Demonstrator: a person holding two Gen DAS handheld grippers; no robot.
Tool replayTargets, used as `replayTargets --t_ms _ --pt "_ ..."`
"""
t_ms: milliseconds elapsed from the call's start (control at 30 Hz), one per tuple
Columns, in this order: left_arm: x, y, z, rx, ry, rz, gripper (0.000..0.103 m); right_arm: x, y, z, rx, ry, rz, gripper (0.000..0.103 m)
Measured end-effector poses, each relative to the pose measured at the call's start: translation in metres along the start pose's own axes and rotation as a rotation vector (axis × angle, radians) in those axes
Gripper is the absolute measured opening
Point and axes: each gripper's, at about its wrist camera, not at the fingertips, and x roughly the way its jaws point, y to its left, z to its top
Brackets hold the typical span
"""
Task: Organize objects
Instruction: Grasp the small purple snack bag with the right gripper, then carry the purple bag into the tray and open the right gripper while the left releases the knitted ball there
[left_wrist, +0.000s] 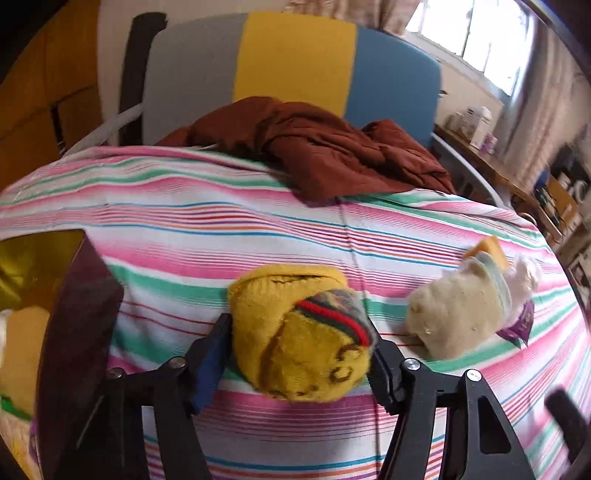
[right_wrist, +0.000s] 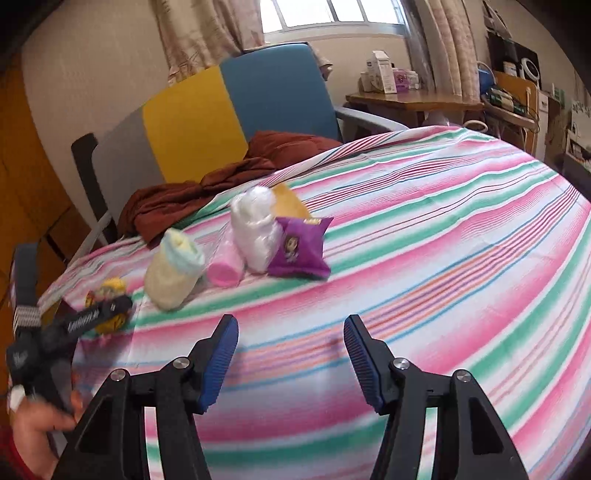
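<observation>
Dark box (left_wrist: 79, 314), lower left of left wrist view: cut off by the frame edge. Small boxes (right_wrist: 384, 75) on the far table, upper right: labels unreadable. Yellow sock ball (right_wrist: 110, 295), left: half hidden, blurred.

A bed is covered by a striped sheet (right_wrist: 424, 229) in pink, green and white. On it are laid a yellow rolled sock (left_wrist: 299, 336), a cream rolled sock (right_wrist: 173, 275), a pink roll (right_wrist: 223, 267), a white plastic bundle (right_wrist: 256, 230), a purple packet (right_wrist: 299, 247) and a crumpled brown cloth (left_wrist: 332, 151) at the far edge.
</observation>
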Motion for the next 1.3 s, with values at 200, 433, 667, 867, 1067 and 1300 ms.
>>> replayTargets --t_ms 200,433,667,867,1067,1300 --pt "-0.001 0.001 -0.003 0.001 -0.027 -0.029 0.056 0.033 -0.02 0.032 0.101 -0.024 -0.019 0.06" --pt "0.0 0.004 -0.006 -0.014 -0.044 -0.053 0.056 0.069 -0.014 0.051 0.095 0.013 0.012 0.055" --pt "-0.001 0.006 -0.008 -0.021 -0.048 -0.062 0.056 0.078 -0.015 0.046 0.114 0.024 -0.025 0.036" --pt "-0.005 0.008 -0.009 -0.03 -0.067 -0.072 0.049 0.054 -0.024 0.025 0.156 -0.006 -0.063 0.036" --pt "-0.023 0.005 -0.015 0.004 -0.132 -0.074 0.048 0.031 -0.032 0.011 0.193 -0.035 -0.095 0.036" --pt "-0.048 -0.005 -0.028 0.092 -0.2 -0.091 0.048 0.01 -0.025 -0.004 0.169 -0.061 -0.101 0.036"
